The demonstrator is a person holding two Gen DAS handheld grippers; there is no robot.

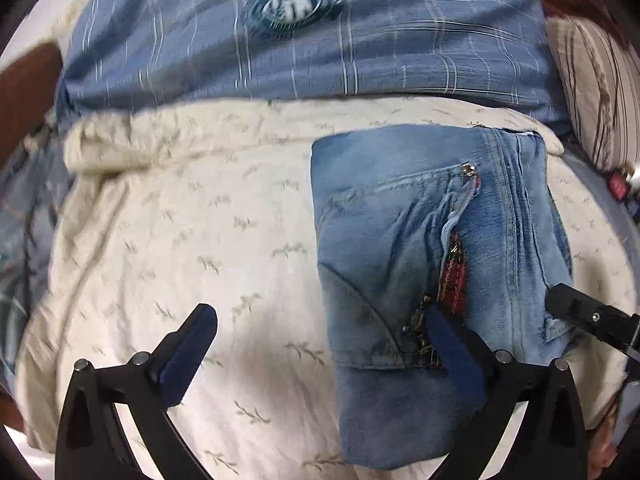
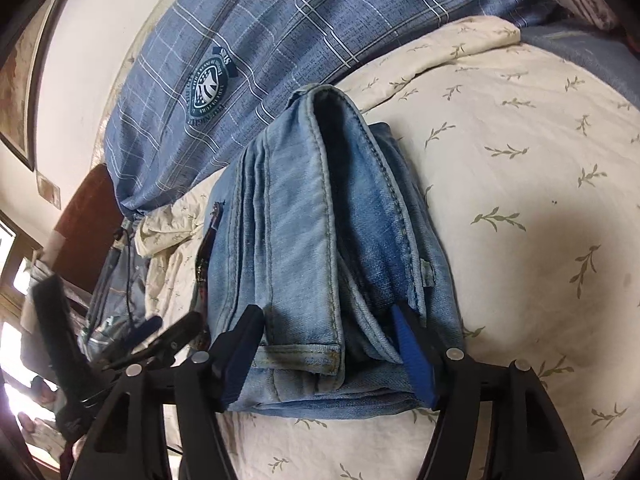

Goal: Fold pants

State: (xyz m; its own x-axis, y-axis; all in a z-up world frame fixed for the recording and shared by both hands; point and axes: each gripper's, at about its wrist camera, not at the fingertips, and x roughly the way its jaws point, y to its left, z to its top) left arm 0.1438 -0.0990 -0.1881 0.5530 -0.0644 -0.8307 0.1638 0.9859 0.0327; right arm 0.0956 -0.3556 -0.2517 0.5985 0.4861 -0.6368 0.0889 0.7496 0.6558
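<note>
Straddling near end of folded faded-blue denim pants: right gripper, jaws spread, apparently unclamped. Bundle runs lengthwise away. Left gripper open, beside pants' left edge.

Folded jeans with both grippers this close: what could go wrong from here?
1. The right hand-held gripper straddles the folded jeans edge; pulling away could drag the layers open.
2. The left hand-held gripper is open, one finger over the zipper area; it might snag.
3. The cream sheet is wrinkled, so the stack may shift.
</note>
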